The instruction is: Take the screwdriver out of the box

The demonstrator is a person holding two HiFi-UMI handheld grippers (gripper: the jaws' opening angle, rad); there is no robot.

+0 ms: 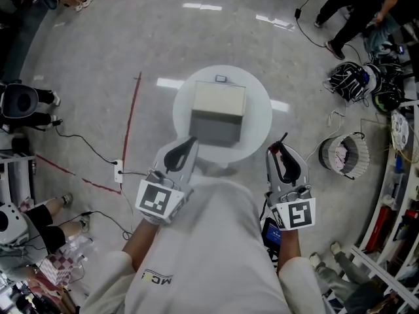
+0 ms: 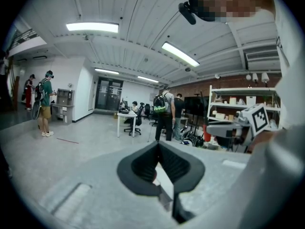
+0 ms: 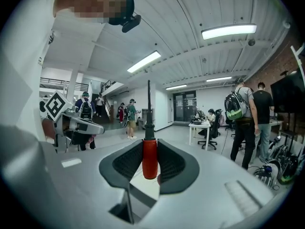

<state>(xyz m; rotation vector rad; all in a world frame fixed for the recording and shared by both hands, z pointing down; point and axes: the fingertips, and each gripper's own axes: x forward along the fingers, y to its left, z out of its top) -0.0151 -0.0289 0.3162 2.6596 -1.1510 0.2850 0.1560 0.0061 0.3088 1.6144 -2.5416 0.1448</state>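
Screwdriver (image 3: 149, 156) already out of box (image 1: 219, 113), red handle clamped in right gripper (image 3: 149, 146). Left gripper (image 2: 159, 149) closed, holding nothing. Task seemingly finished, little left.

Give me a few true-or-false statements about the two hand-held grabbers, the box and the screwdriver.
1. The right gripper is clamped on a red-handled screwdriver. True.
2. The left gripper is carrying a tool as well. False: its jaws are together with nothing between them.
3. The box stands on a round white table. True.
4. The screwdriver lies inside the box. False: it is out of the box, held in the right gripper.
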